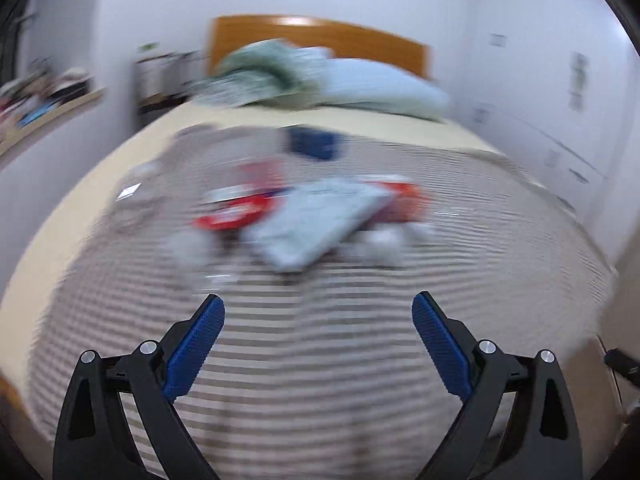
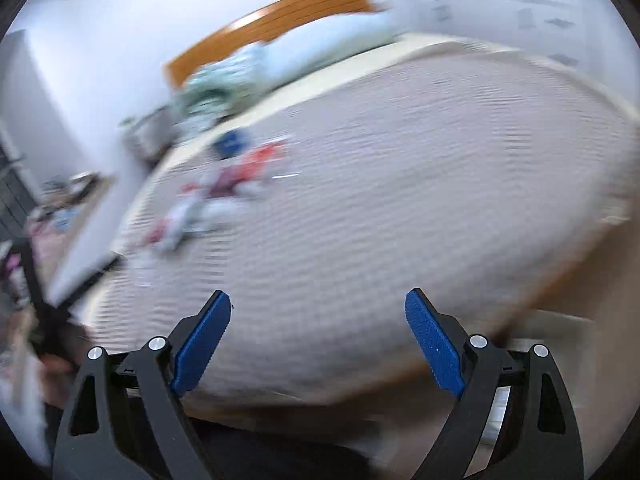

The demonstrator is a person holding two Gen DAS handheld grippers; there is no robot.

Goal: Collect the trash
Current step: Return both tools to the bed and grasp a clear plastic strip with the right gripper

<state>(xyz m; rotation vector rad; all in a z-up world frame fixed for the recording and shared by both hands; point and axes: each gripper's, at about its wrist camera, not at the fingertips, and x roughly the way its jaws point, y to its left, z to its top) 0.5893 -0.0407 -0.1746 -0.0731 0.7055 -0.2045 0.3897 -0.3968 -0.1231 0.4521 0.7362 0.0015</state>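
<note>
trash | on bed | well beyond empty, wide left tongs

No legible text; motion blur smears wrappers on bed.

Home bedroom: ahead of the gripper, a bed with striped cover, wooden headboard, and bunched bedding below it.

**Bedroom in a blur**

A bed in a striped cover is filling the view, its orange wooden headboard leaning on pale walls, bedding piling beneath, a cluttered shelf sitting left.
</note>
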